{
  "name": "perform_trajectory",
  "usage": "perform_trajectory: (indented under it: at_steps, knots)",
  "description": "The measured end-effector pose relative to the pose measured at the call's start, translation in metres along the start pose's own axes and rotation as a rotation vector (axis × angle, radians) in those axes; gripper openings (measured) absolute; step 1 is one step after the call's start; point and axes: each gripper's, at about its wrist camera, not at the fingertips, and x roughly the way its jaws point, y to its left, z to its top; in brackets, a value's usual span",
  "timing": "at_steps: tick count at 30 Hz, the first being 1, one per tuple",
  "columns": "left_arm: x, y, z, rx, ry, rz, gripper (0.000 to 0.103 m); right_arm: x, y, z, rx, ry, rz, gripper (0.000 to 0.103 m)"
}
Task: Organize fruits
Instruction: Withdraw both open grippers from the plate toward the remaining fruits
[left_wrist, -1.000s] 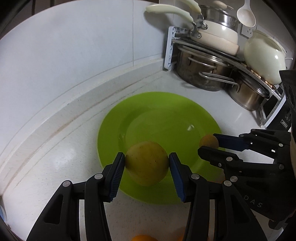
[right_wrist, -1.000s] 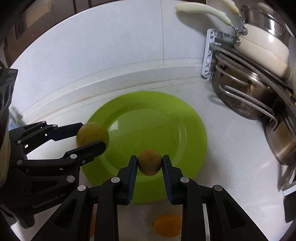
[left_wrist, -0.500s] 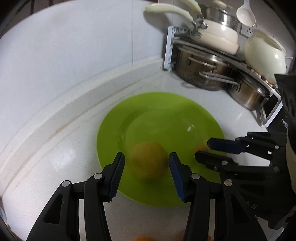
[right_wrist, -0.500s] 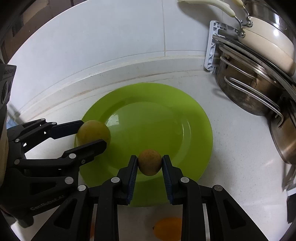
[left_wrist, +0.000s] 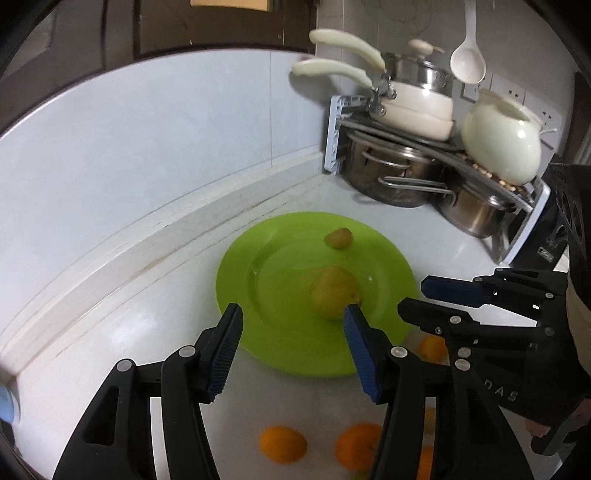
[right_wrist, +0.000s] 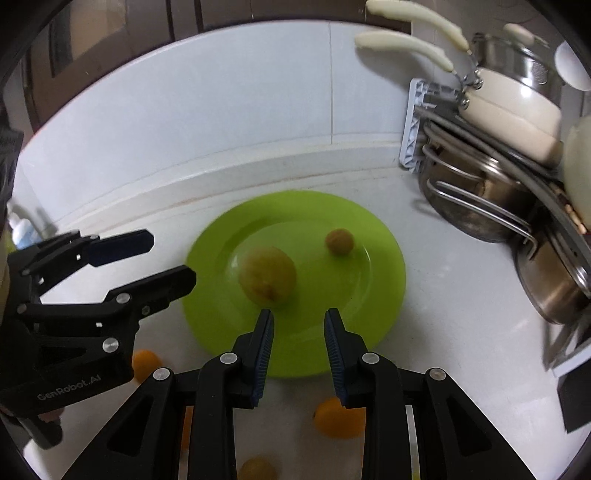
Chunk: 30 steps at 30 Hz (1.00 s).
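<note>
My left hand-held gripper (left_wrist: 291, 325) hangs over the near-left edge of the green plate (left_wrist: 258, 332), its blue-padded fingers spread wide with nothing between them. My right hand-held gripper (right_wrist: 298, 328) sits above the plate's near rim, its fingers also apart and holding nothing. Two fruits lie on the plate: a large yellowish fruit (right_wrist: 266, 275) near the middle (a bit blurred, so I cannot tell just what it is) and a small brown round fruit (right_wrist: 339, 241) further back, apart from the big one. On the white bench (right_wrist: 461, 314), in front of the plate and close to me, several oranges (left_wrist: 282, 444) lie loose, partly hidden behind my fingers. At the back right corner stands a rack (left_wrist: 336, 133) with steel pots (left_wrist: 384, 170) below and a cream pan (left_wrist: 417, 107) on top
</note>
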Motion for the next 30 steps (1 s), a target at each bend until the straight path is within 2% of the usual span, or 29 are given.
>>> perform_trajectory:
  at_steps: [3, 4, 9, 12, 15, 20, 30]
  knots:
    - [-0.020, -0.003, -0.005, -0.008, -0.028, 0.001, 0.063, -0.019, 0.004, -0.005, 0.004, -0.029, 0.006, 0.030]
    - [-0.026, -0.004, -0.006, -0.010, -0.038, 0.002, 0.066, -0.023, 0.005, -0.007, 0.006, -0.037, 0.006, 0.034]
    - [-0.056, -0.012, -0.015, -0.008, -0.082, 0.006, 0.070, -0.056, 0.009, -0.018, 0.007, -0.090, 0.000, 0.036]
    - [-0.074, -0.017, -0.024, 0.006, -0.111, 0.037, 0.074, -0.074, 0.013, -0.024, 0.009, -0.118, -0.007, 0.038]
    - [-0.092, -0.025, -0.032, 0.018, -0.140, 0.064, 0.080, -0.093, 0.015, -0.032, 0.009, -0.147, -0.017, 0.044]
    - [-0.115, -0.037, -0.044, 0.025, -0.165, 0.095, 0.082, -0.115, 0.018, -0.047, 0.028, -0.177, -0.020, 0.050]
    - [-0.144, -0.047, -0.073, 0.024, -0.183, 0.138, 0.084, -0.141, 0.026, -0.081, 0.020, -0.198, -0.055, 0.050]
